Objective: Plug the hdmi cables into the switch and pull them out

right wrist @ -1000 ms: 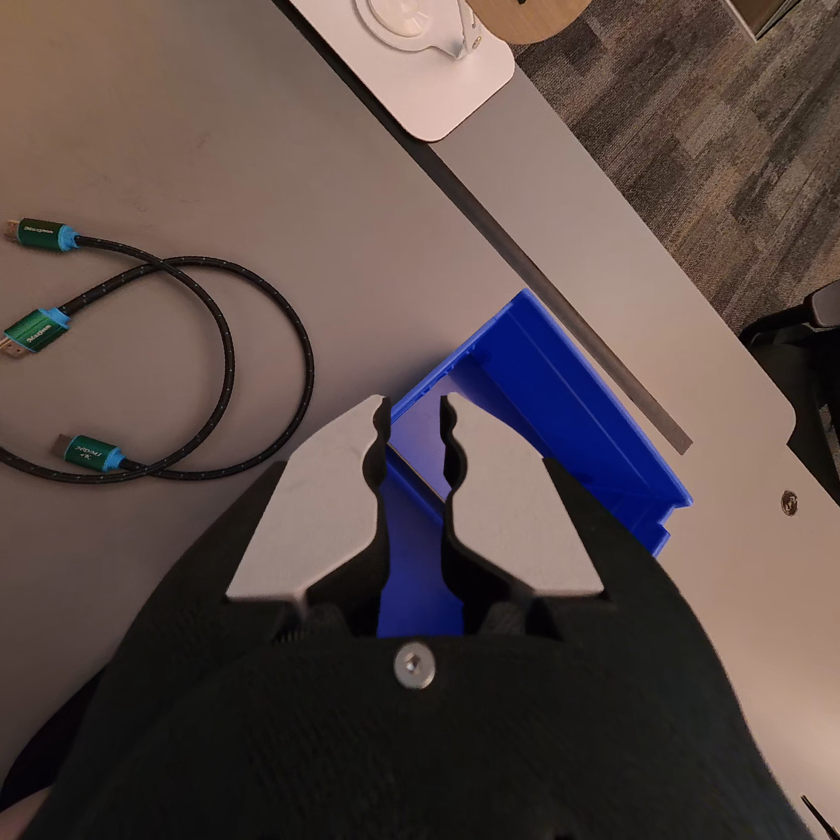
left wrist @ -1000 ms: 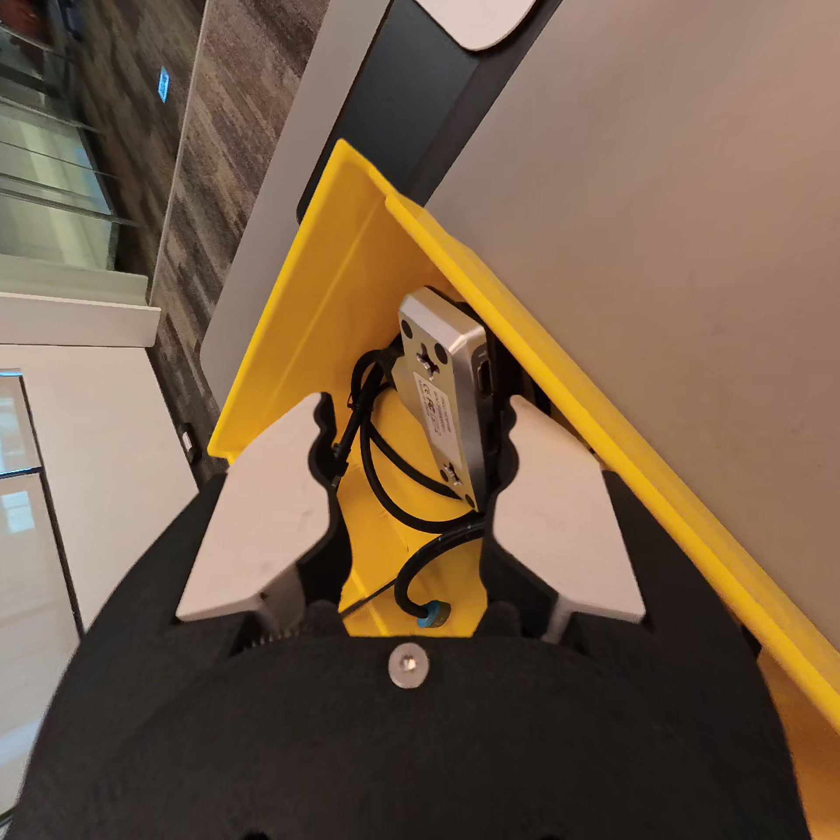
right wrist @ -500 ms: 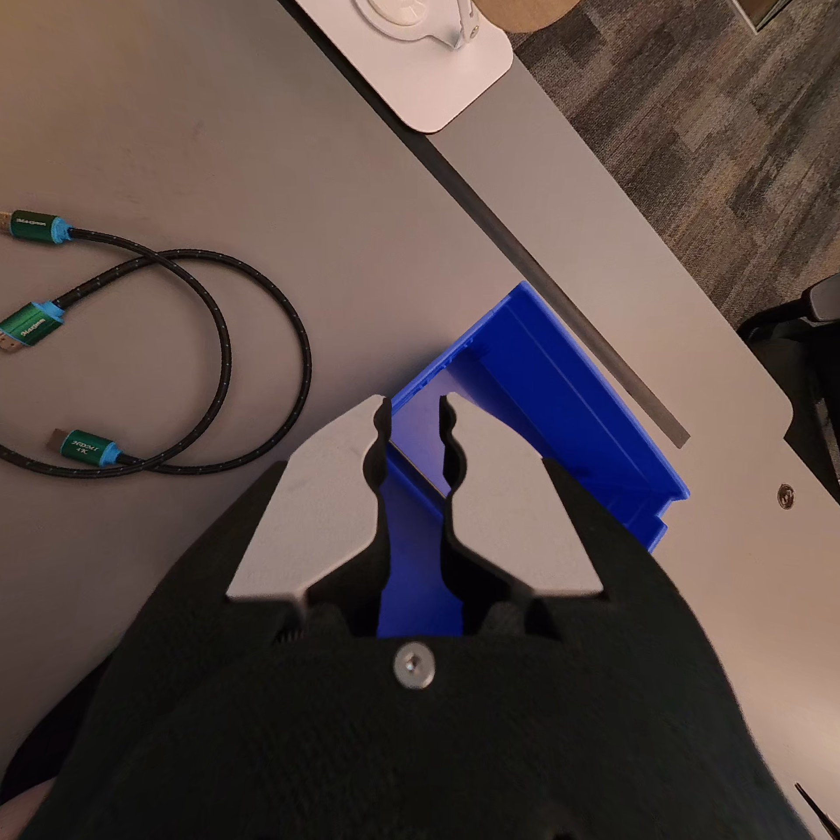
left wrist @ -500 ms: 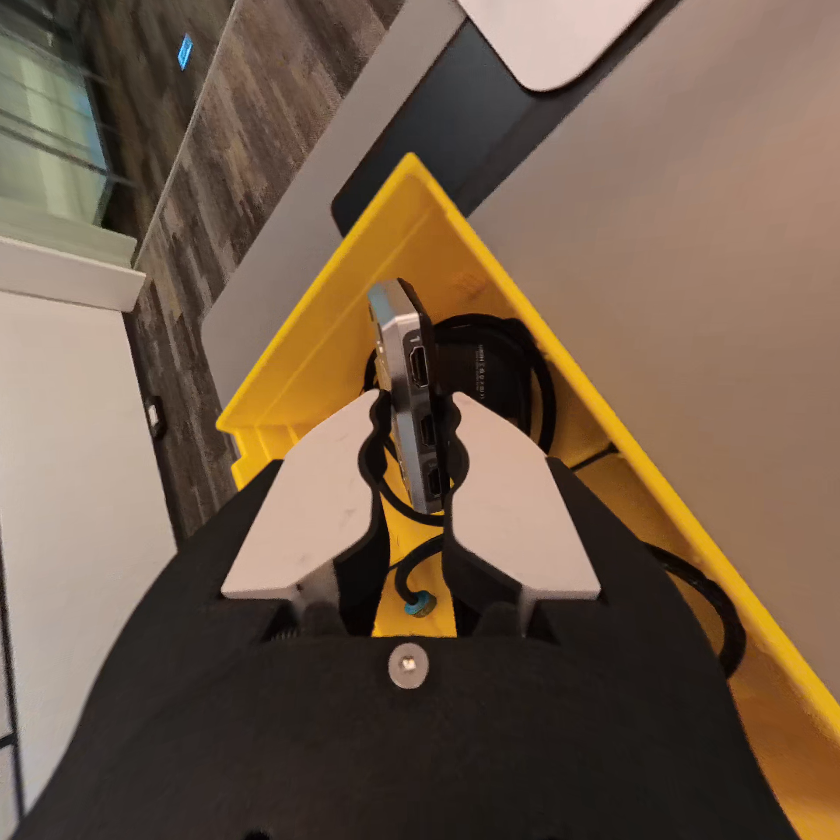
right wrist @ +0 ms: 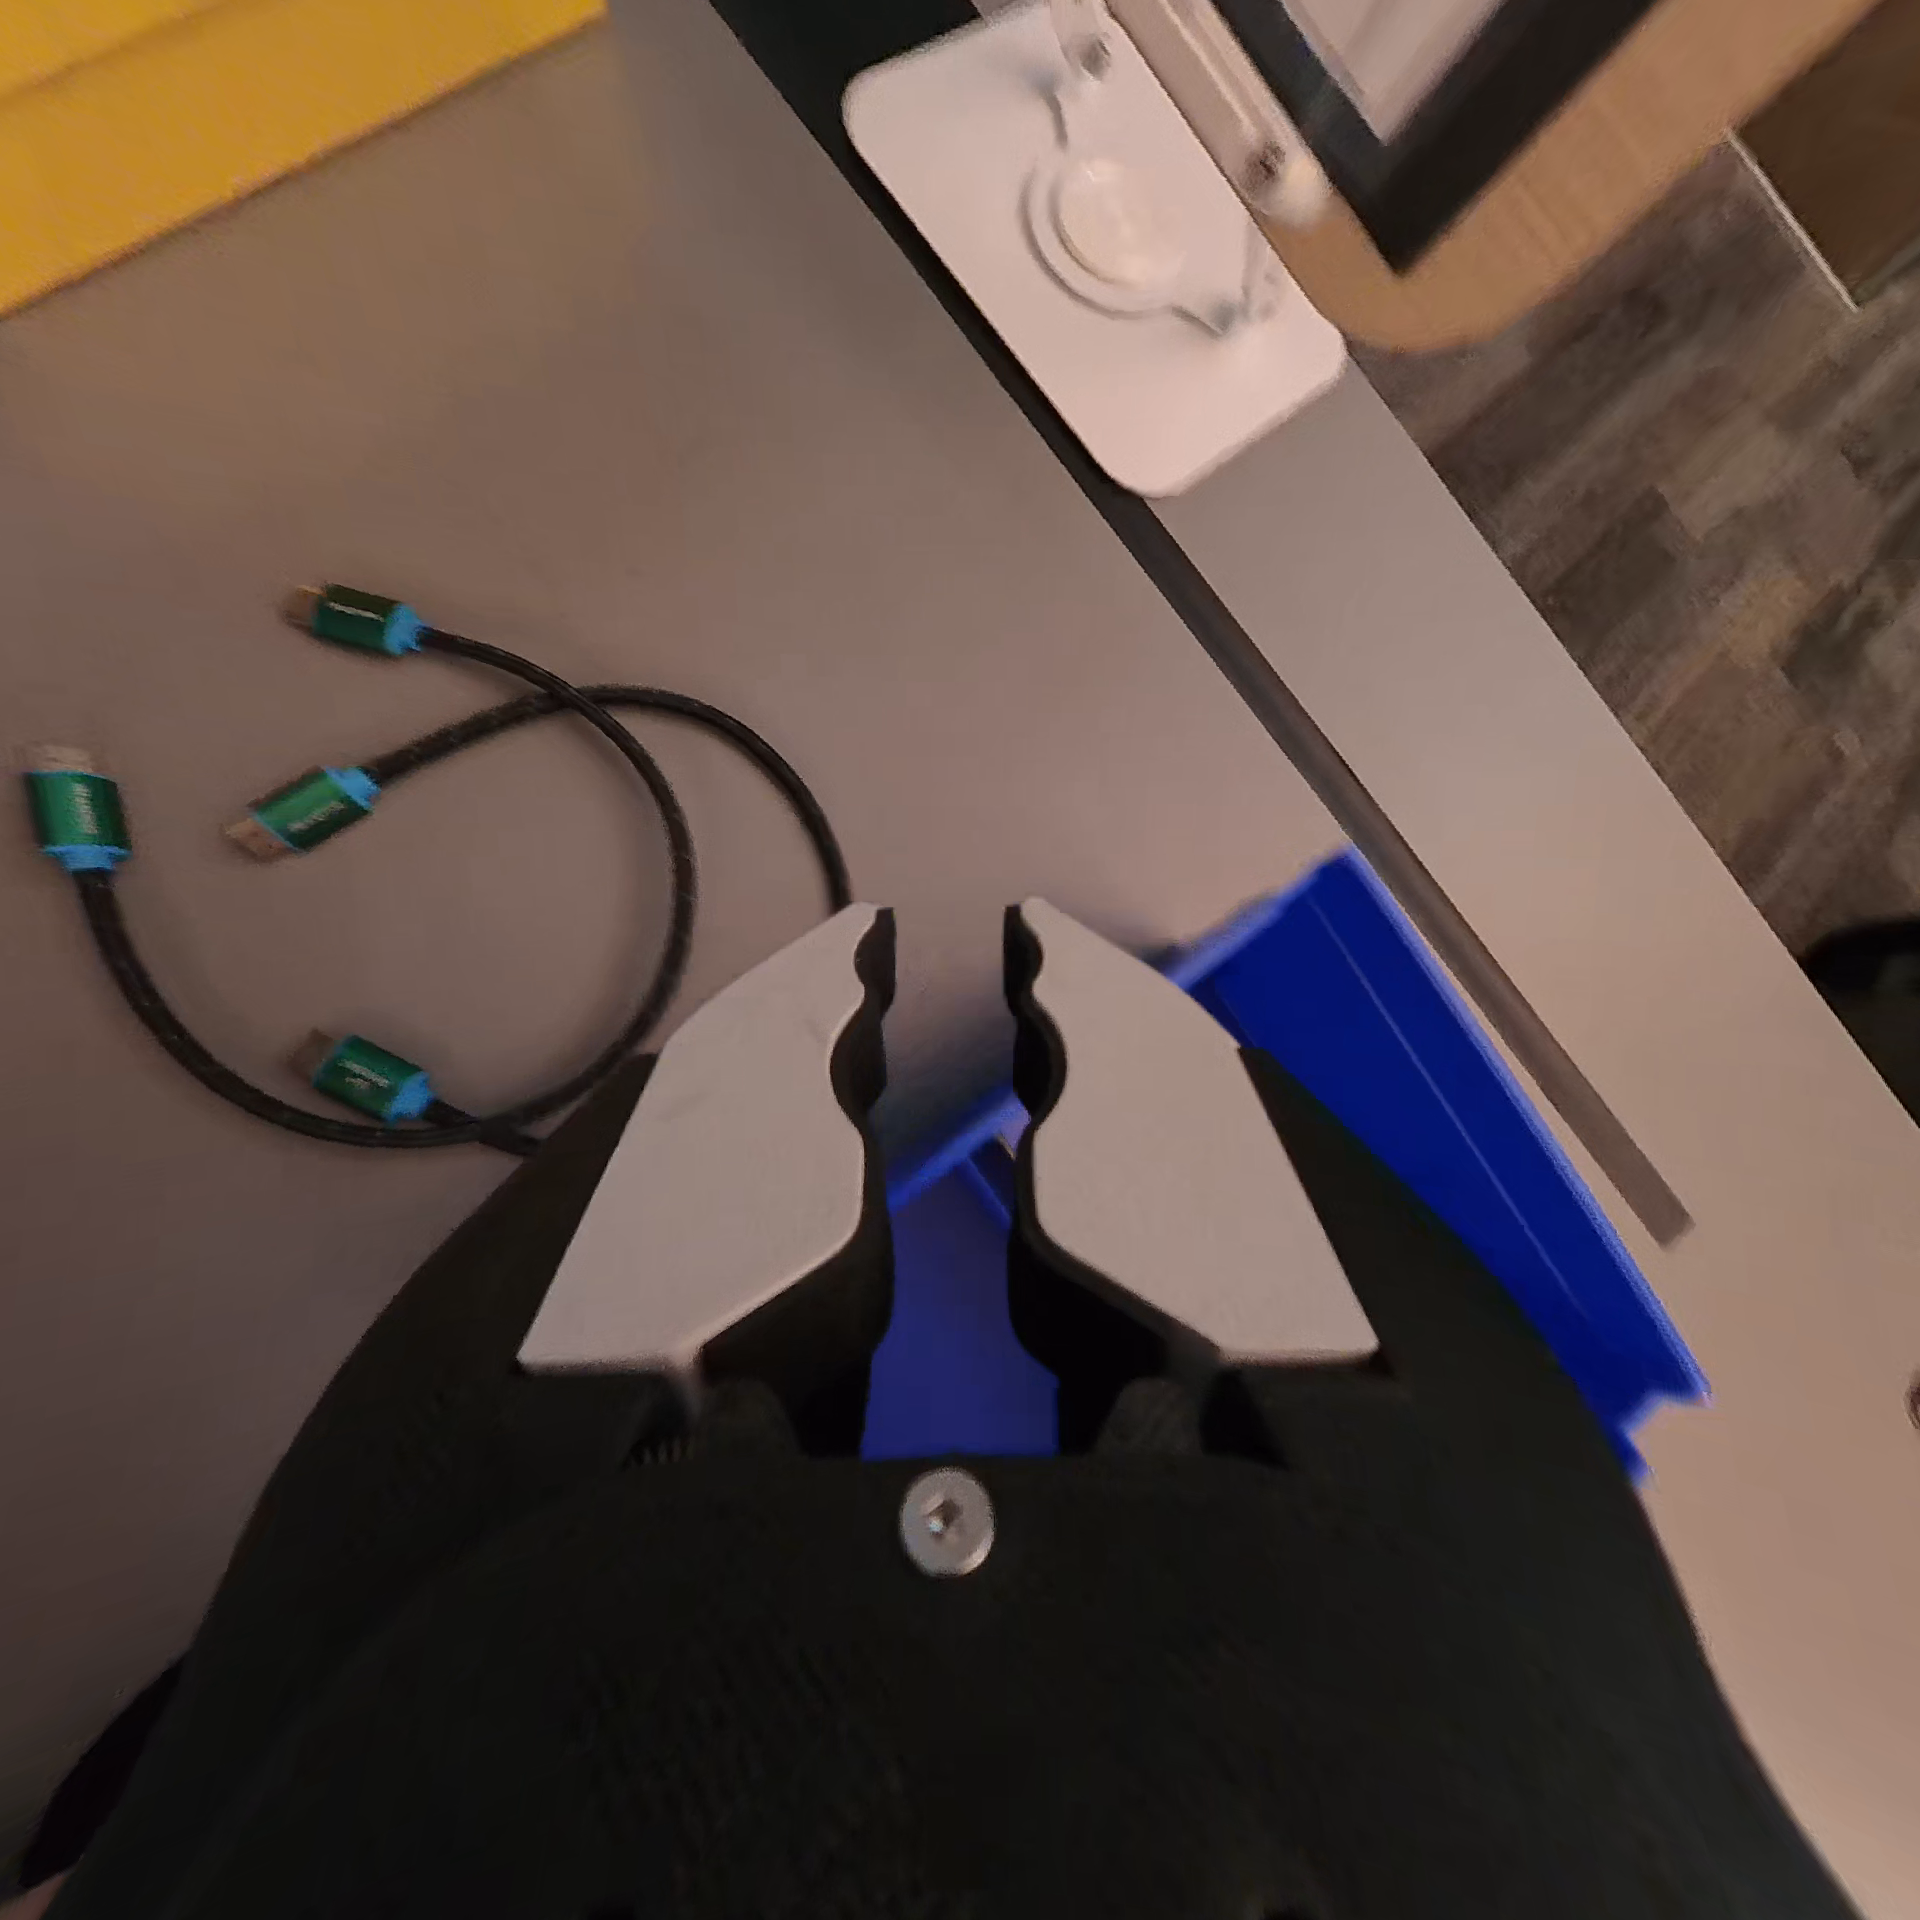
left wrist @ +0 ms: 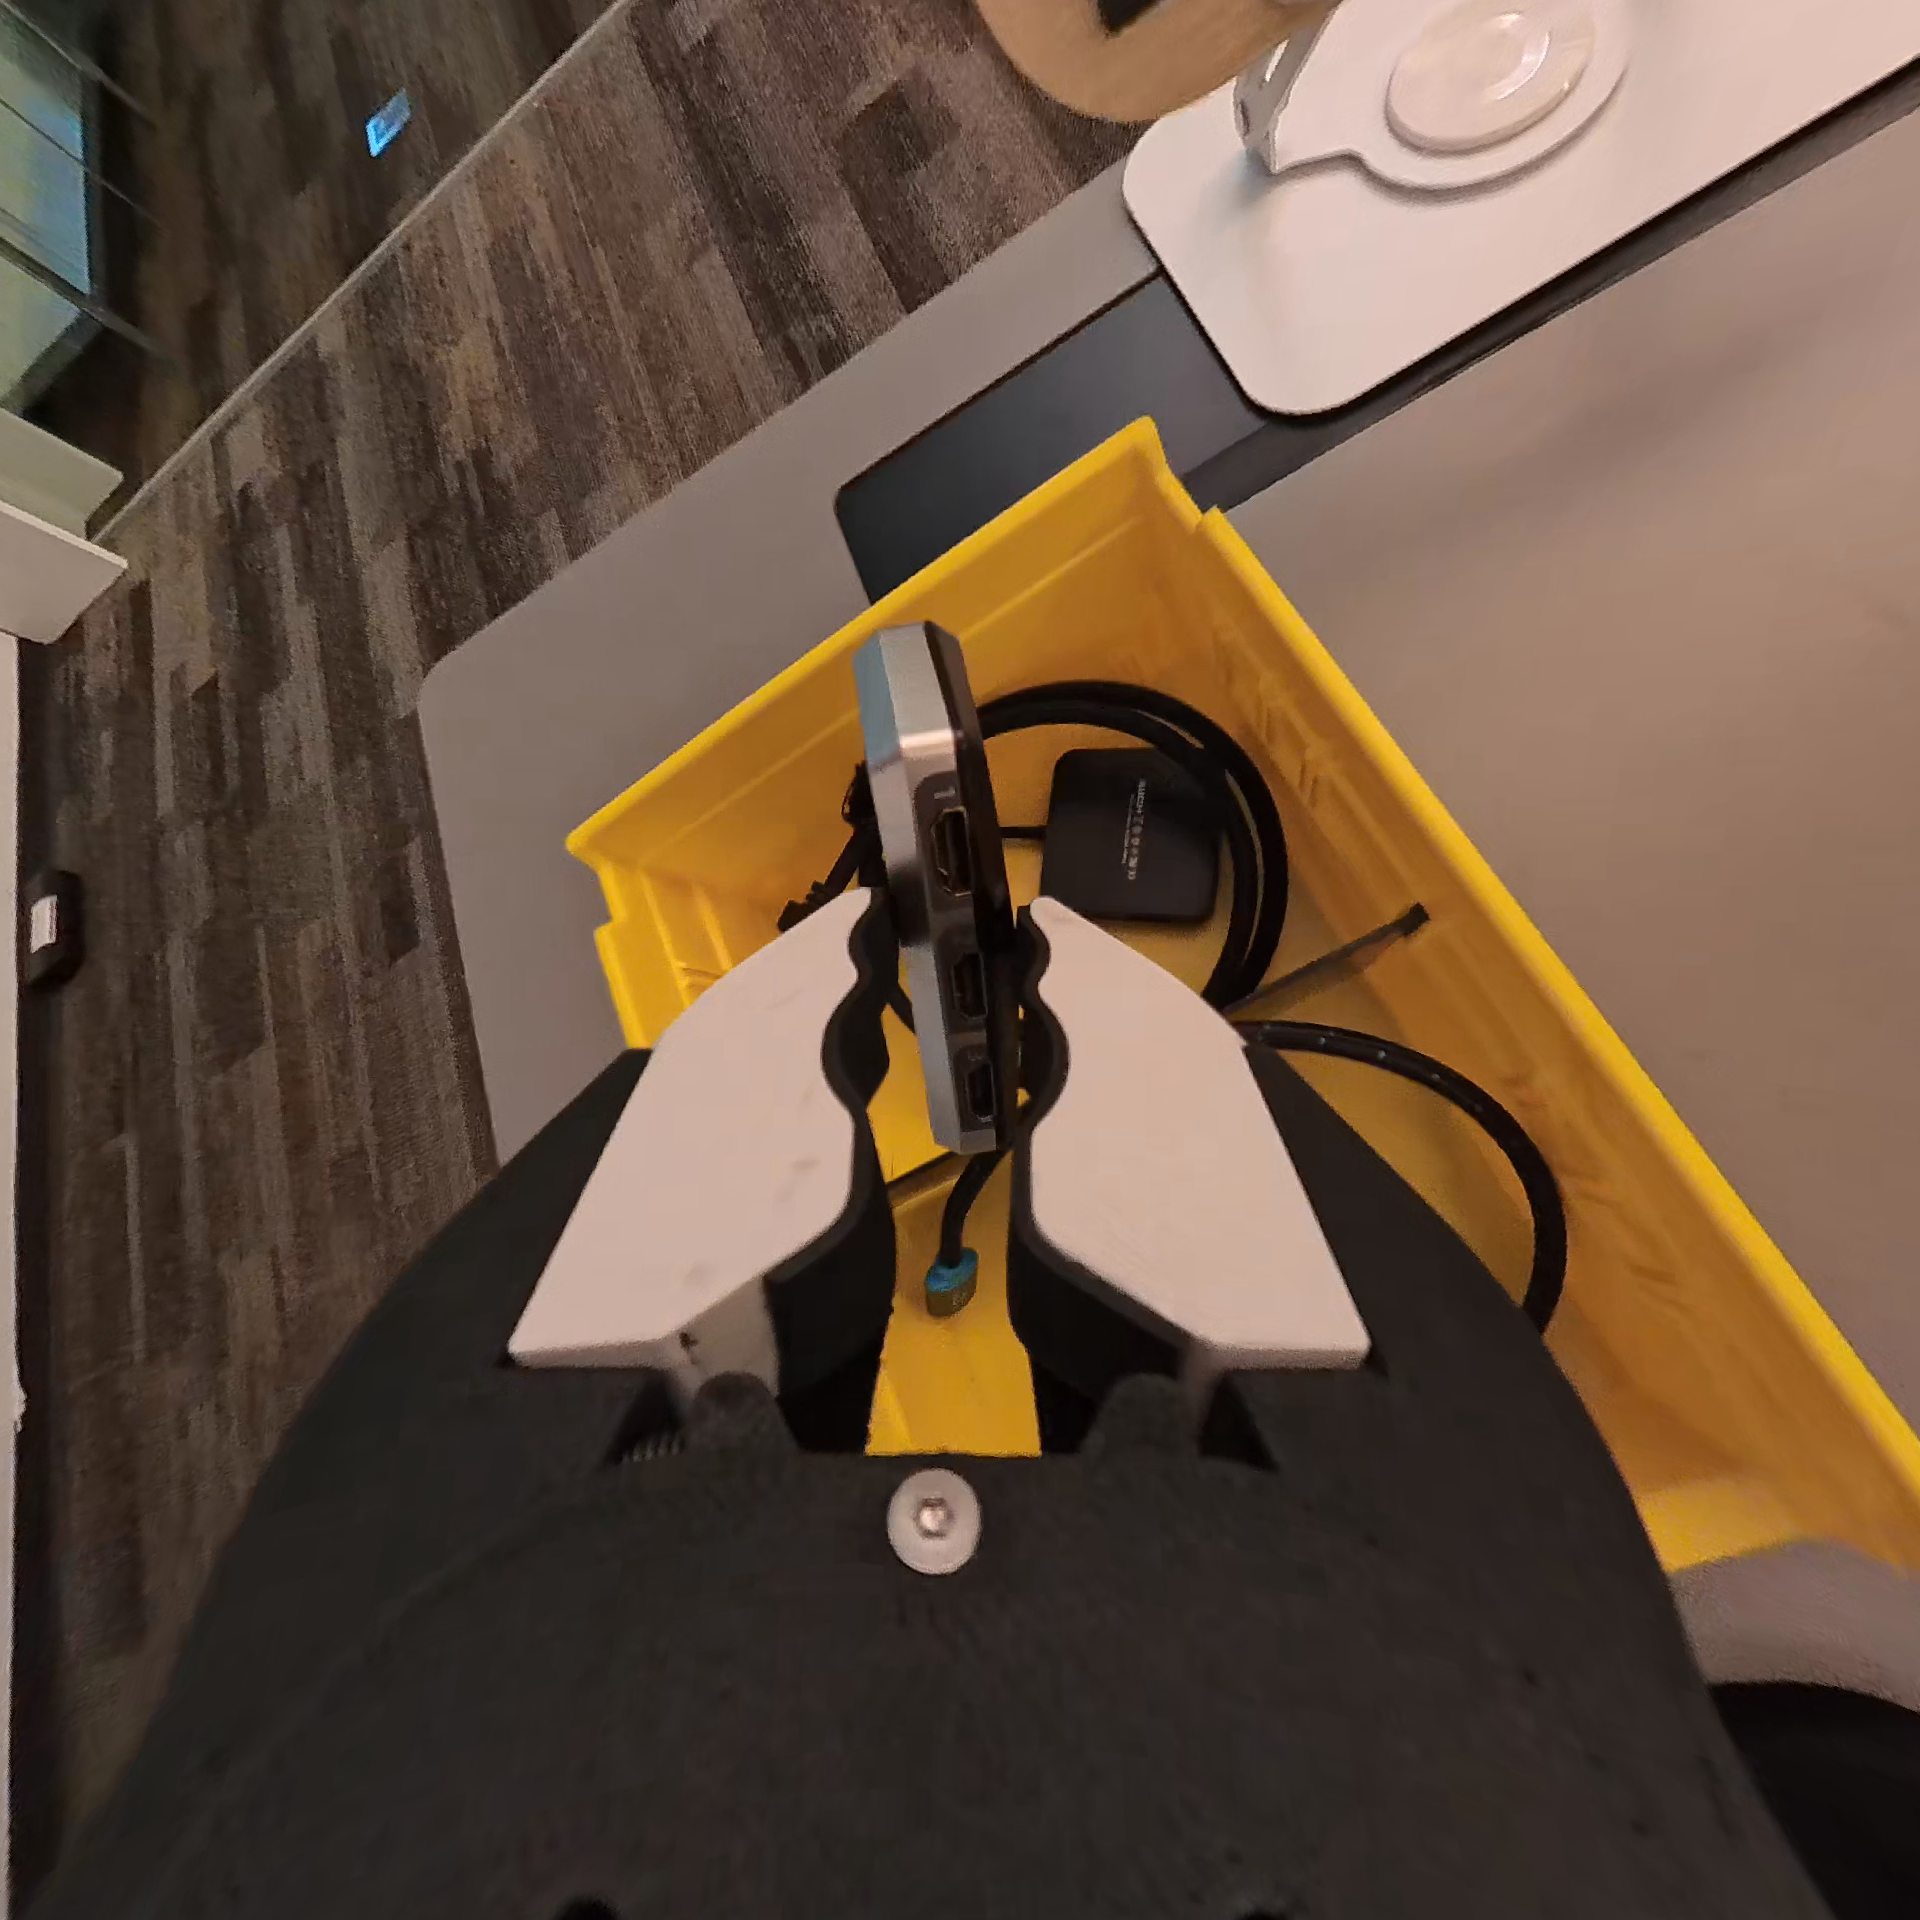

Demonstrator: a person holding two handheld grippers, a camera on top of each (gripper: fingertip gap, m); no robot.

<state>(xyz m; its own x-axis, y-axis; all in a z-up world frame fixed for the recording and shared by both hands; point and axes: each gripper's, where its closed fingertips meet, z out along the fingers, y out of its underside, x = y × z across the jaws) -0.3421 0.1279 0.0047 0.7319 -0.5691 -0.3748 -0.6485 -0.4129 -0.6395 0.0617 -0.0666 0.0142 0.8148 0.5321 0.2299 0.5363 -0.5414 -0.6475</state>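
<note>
Cables [right wrist: 665,831] left of bin [right wrist: 1455,1122]

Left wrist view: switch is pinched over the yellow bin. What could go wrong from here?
1. The left gripper clamps the switch near one end only; it may pivot under plug force.
2. Its pigtail cable hangs into the yellow bin and could snag.
3. The right gripper is empty; the HDMI cables overlap.

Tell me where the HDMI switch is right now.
In the left wrist view, the switch is clamped edge-on in the left gripper, above the yellow bin.
</note>
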